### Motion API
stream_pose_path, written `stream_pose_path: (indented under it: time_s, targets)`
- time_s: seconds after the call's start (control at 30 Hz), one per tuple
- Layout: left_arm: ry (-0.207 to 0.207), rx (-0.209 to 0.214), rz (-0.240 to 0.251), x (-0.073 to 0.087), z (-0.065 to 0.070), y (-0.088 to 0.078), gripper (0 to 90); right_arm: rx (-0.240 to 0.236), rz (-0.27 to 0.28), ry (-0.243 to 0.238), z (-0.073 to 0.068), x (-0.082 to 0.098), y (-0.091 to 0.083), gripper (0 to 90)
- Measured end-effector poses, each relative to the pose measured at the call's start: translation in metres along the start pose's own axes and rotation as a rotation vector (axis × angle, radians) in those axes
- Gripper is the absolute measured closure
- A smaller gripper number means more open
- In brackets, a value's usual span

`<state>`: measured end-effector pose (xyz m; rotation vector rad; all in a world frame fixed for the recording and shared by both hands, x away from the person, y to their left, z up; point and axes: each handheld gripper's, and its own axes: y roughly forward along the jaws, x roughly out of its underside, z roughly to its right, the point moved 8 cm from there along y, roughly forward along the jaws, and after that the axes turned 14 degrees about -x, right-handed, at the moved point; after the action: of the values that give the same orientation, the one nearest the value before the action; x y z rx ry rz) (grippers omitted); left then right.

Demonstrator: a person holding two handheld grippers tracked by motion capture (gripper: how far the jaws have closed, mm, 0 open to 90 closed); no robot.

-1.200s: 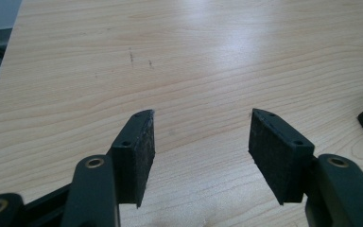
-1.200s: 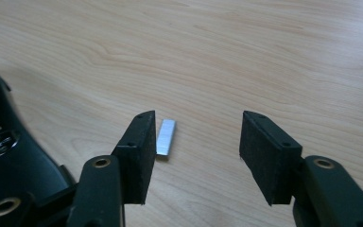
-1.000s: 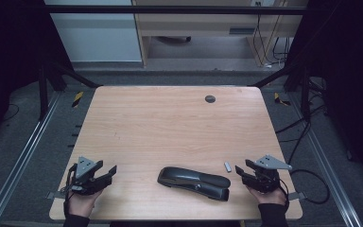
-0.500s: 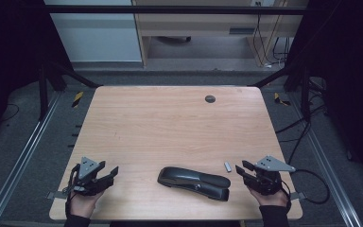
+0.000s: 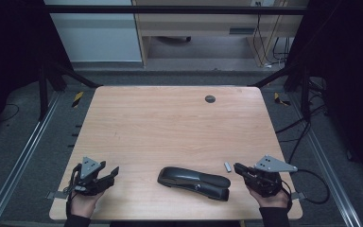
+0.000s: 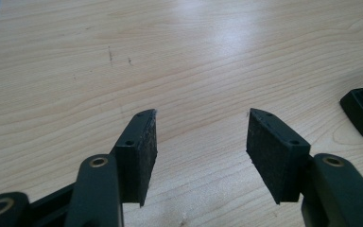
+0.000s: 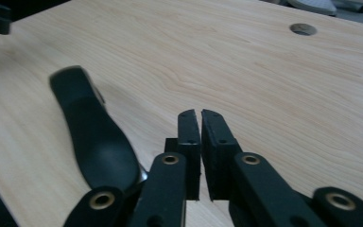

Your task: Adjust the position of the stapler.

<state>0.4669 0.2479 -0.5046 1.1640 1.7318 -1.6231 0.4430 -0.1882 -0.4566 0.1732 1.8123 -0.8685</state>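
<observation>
The black stapler [image 5: 194, 182] lies flat near the table's [image 5: 170, 123] front edge, between both grippers, touched by neither. A small staple strip [image 5: 227, 166] lies just beside its right end. The right gripper [image 5: 238, 169] has just closed its jaws on nothing; it should reopen before approaching the stapler's near end. The left gripper [image 5: 113, 172] stands open, empty, well placed to steady the other end.

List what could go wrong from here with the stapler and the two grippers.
1. The right gripper has just been closing and is shut on nothing; reaching the black stapler like this would likely shove it, not grasp it.
2. The strip of staples lies loose beside the right gripper and could be knocked away.
3. The stapler sits near the table's front edge, so a push might send it off.
</observation>
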Motion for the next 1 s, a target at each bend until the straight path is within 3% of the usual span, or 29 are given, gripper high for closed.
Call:
stream_pose_path:
  time_s: [0.33, 1.0]
  targets:
    - [-0.002, -0.004, -0.002, 0.000, -0.001, 0.001, 43.5, -0.139, 0.014, -0.021, -0.028, -0.012, 0.007, 90.0]
    - [0.003, -0.012, 0.001, 0.000, -0.001, 0.000, 43.8, -0.260, -0.052, -0.052, -0.059, 0.001, 0.029, 90.0]
